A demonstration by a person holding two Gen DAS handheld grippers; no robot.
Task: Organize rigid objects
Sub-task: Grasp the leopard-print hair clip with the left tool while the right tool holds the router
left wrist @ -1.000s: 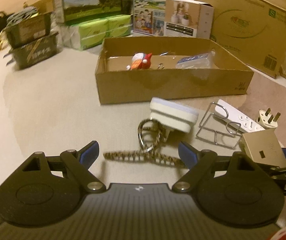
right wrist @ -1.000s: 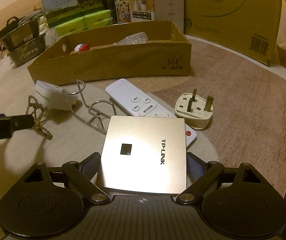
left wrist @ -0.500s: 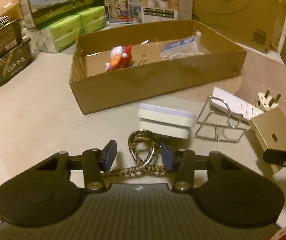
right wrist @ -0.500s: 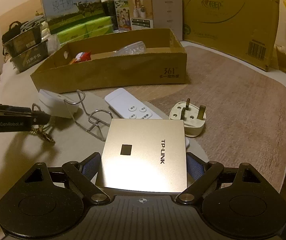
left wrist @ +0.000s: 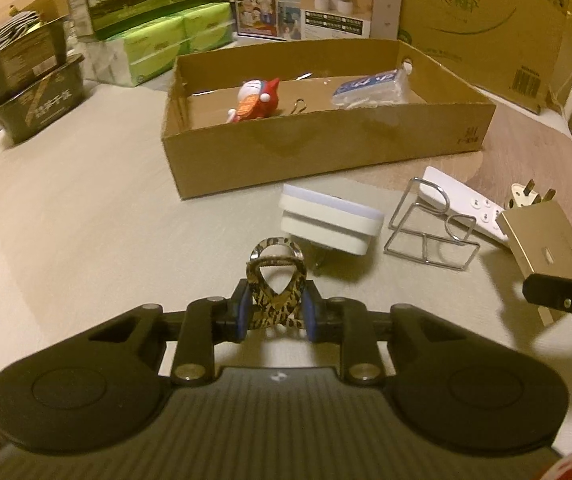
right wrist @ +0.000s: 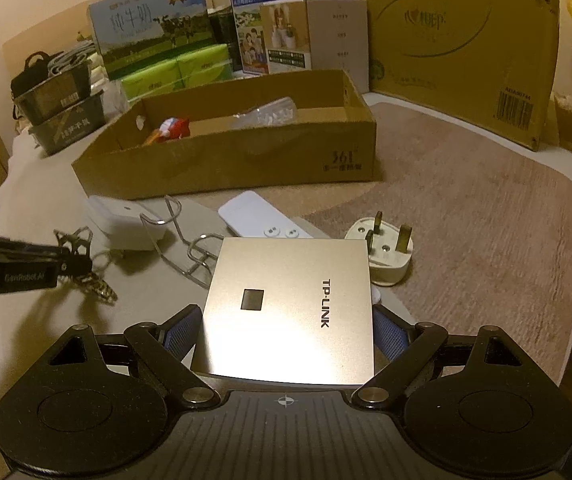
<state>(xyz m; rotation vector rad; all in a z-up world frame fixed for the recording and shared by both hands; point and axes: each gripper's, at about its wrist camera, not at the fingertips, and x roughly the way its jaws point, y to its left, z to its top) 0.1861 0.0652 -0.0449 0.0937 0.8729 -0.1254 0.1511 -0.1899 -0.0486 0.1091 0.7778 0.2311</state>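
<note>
Clamping leopard-print strap [left wrist: 277, 304], left claw [left wrist: 276, 312] jaws just closed on it; right claw [right wrist: 284, 330] grips gold router [right wrist: 290, 308]. Cardboard box [left wrist: 326, 152] holds toy [left wrist: 256, 100], packet [left wrist: 370, 88]; adapter [left wrist: 326, 220], wire stand [left wrist: 426, 236], remote [left wrist: 462, 200], plug [right wrist: 386, 252] left on worktop [left wrist: 86, 220].

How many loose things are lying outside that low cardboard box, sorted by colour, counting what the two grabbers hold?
White: 3, the adapter, remote and plug.
Gold: 1, the TP-LINK box.
Silver: 1, the wire stand.
Leopard print: 1, the strap.
Total: 6.
</note>
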